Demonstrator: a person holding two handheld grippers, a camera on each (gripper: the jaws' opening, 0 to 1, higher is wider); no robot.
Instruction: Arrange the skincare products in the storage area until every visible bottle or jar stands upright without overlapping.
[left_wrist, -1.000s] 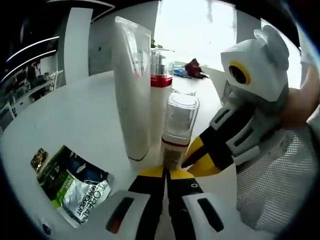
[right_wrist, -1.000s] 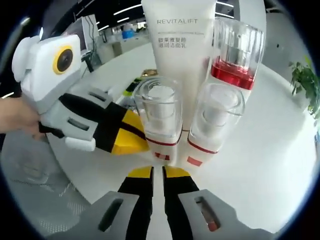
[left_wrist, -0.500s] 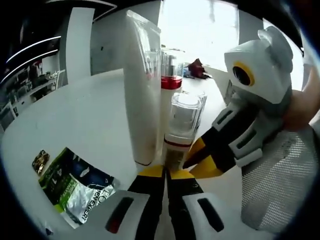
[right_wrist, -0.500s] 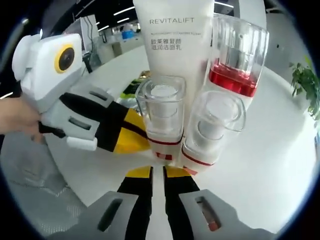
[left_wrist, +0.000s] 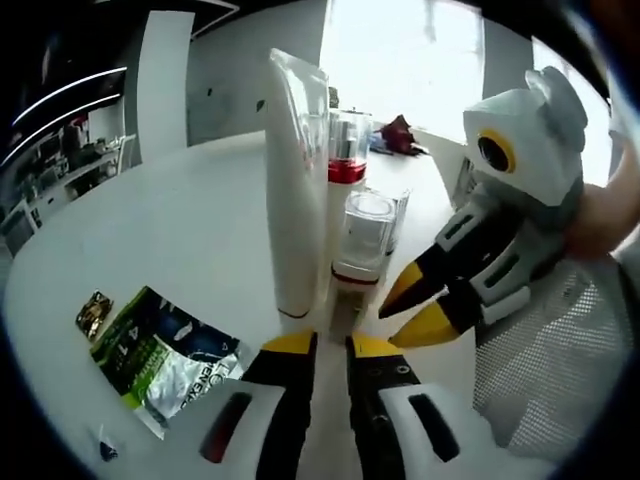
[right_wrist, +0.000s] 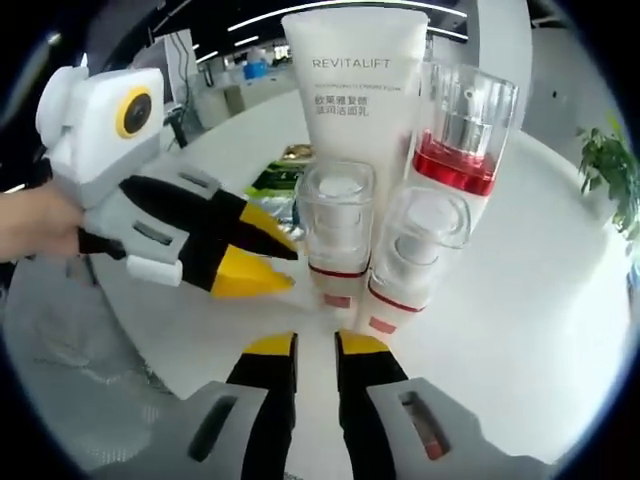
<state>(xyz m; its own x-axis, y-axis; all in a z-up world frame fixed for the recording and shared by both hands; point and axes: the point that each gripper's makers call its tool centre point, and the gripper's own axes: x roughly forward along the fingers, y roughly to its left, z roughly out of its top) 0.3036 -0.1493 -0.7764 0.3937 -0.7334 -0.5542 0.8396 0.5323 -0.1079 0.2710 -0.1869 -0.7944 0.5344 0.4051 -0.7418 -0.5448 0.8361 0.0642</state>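
Bottles upright on the white desk, both grippers just clear of them

Skincare products stood in a tight cluster on the white desk. The landmark was the tall white tube, marked REVITALIFT, standing on its cap. In the right gripper view, a red-banded pump bottle with a clear cap stood beside the tube and appeared to touch it. In front of the tube stood two small clear-capped bottles, side by side and touching: the first small bottle directly before the tube, the second small bottle before the pump bottle. All four were upright and none lay over another.

The right gripper sat just short of the small bottles, its yellow-tipped fingers slightly parted with a narrow gap and nothing between them. The left gripper reached in toward the first small bottle, its fingers a little apart at the tips and gripping nothing; a hand held its body.

In the left gripper view the tube was seen edge-on, with the pump bottle behind it and a small bottle beside it. The left gripper pointed at the tube's base with a small gap between its fingers. A green and silver sachet and a small gold packet lay flat on the desk, well apart from the tube. White mesh lay near the right gripper
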